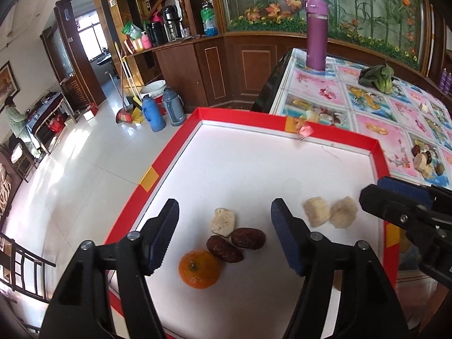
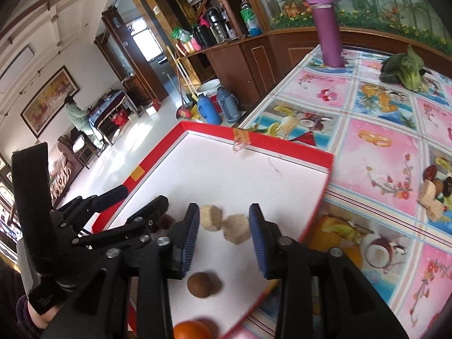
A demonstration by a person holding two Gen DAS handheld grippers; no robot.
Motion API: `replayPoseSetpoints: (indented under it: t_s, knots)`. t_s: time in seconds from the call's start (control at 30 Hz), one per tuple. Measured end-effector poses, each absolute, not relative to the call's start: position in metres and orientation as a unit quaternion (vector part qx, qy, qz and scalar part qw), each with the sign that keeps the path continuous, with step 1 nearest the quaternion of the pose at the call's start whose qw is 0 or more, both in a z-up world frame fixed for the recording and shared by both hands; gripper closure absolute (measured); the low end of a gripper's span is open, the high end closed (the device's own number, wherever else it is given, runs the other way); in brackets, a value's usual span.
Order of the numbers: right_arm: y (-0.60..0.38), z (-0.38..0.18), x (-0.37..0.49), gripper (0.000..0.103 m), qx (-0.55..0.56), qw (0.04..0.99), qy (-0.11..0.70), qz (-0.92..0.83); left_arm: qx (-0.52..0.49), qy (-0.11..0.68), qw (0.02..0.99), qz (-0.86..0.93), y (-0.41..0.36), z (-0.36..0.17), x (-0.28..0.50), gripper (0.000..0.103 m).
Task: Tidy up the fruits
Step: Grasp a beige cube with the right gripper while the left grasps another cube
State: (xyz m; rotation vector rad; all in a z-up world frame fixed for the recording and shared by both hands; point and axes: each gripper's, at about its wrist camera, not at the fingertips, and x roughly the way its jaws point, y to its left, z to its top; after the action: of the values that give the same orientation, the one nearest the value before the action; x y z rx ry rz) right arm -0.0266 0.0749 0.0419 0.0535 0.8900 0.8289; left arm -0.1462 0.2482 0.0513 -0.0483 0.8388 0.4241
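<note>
Sorting is underway: both tools, left tool [image 1: 224,236] and right tool [image 2: 223,240], are hovering released over the tray [image 1: 169,147], fruit pile [image 2: 436,195] waiting rightward on the table [image 2: 375,130], needing fetching next.

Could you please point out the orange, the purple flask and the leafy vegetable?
orange [image 1: 199,269], left wrist view, top by its stem.
purple flask [image 1: 316,39], left wrist view, mid body.
leafy vegetable [image 2: 404,71], right wrist view, dark leaves.
</note>
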Motion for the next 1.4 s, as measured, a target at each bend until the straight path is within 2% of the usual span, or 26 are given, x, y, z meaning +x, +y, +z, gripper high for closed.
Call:
replayPoseSetpoints:
  t_s: [0.2,0.67,0.9,1.17,1.4]
  knots:
    - [0.019,0.048,-0.032,0.056,0.055,0.836,0.410,0.361,-0.021,0.386,0.906,0.172,0.217,0.069,-0.155,0.021]
    - [-0.142,0.041,-0.016,0.053,0.072,0.889,0.404,0.205,0.064,0.396,0.915,0.030,0.094,0.077,-0.122,0.021]
    - [-0.157,0.033,0.020,0.053,0.073,0.885,0.419,0.189,0.046,0.422,0.906,-0.006,0.072,0.069,-0.082,0.021]
    - [-0.113,0.022,0.037,0.054,0.036,0.871,0.424,0.245,0.034,0.427,0.904,0.009,0.082,0.073,-0.068,0.021]
    - [-0.086,0.003,0.053,0.071,-0.020,0.868,0.436,0.235,0.027,0.434,0.900,0.010,0.092,0.072,-0.066,0.021]
